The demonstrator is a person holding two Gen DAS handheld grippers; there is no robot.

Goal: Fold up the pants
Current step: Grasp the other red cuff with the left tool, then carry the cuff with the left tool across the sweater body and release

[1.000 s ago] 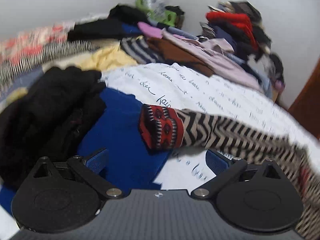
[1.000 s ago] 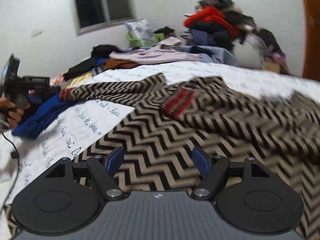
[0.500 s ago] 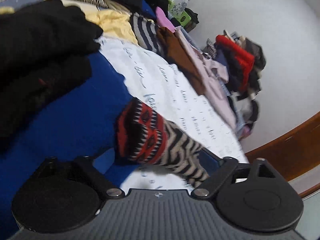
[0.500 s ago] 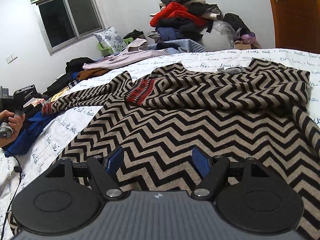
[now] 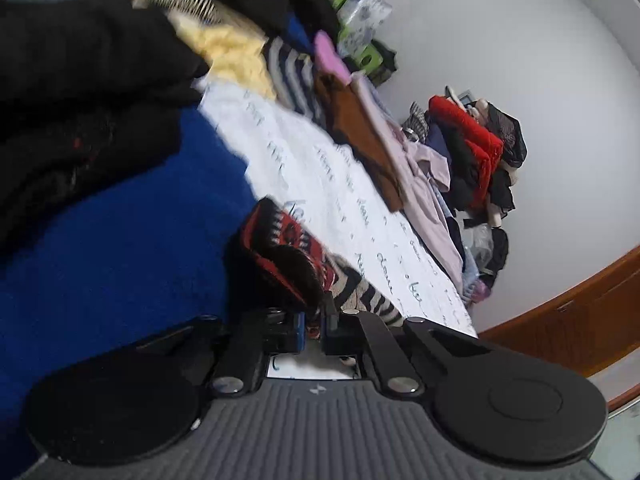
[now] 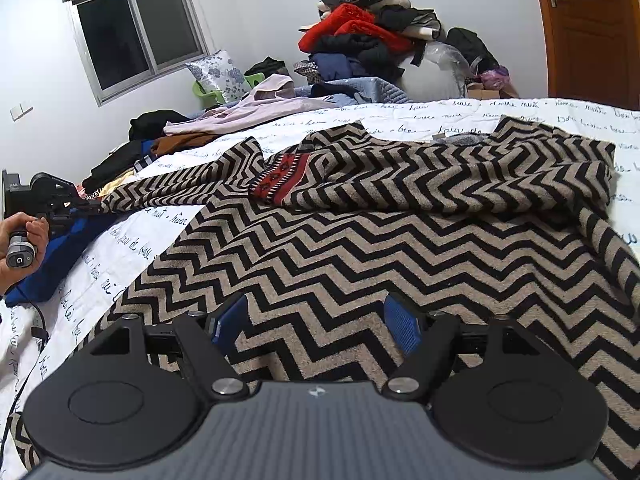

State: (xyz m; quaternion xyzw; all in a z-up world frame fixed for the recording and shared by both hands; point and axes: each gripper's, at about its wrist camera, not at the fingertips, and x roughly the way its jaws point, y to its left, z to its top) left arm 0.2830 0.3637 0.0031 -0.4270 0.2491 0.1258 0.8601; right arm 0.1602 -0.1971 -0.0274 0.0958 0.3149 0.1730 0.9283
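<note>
Two grippers: left gripper (image 5: 314,326) jaws clamp pants (image 6: 360,248) cuff, right gripper (image 6: 316,322) jaws wide

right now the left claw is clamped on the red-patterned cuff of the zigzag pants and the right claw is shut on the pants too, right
Not quite. The right claw is open: in the right wrist view its blue pads stand apart over the zigzag pants, gripping nothing. The rest holds: the left wrist view shows the left claw clamped on the red-patterned cuff.
</note>
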